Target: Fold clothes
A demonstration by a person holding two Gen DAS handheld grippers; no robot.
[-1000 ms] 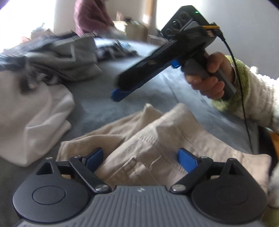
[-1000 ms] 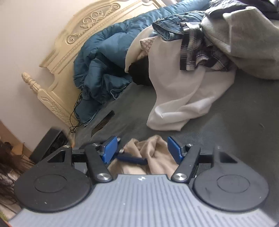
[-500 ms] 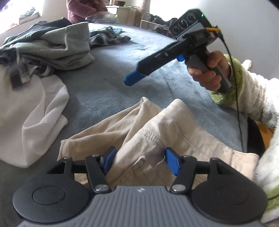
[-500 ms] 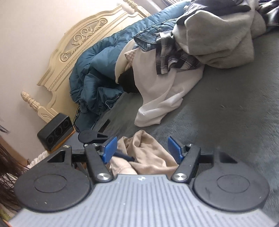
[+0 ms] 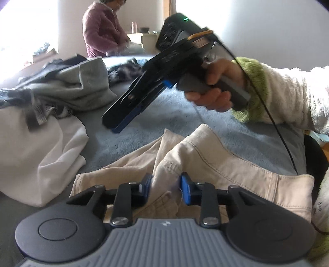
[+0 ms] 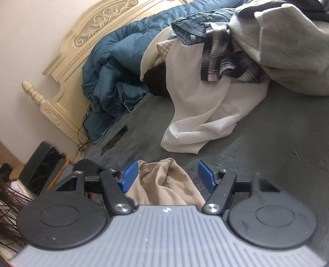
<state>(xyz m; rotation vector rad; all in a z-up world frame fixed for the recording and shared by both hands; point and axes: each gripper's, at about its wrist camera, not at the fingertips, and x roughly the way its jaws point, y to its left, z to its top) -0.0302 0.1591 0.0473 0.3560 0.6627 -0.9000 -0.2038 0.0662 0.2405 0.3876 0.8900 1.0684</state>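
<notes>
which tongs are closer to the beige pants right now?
Left. The left tongs are closing around a raised fold of the beige pants. The right tongs hang open above the pants, with no pad touching the cloth.

No readable text, brand, number or label in either view. Only marks: small pale emblem, no letters made out, lower centre of the grey ribbed gripper body (image 5: 165, 222) in left wrist view; same kind of emblem lower centre on grey ribbed body (image 6: 167, 210) in right wrist view. Small green indicator light (image 5: 186, 19) lit at upper centre on the black housing of the other gripper, no legend beside it. Tiny dark scribble on the white fluffy sleeve (image 5: 317, 207) at lower right edge, too blurred to read.
</notes>
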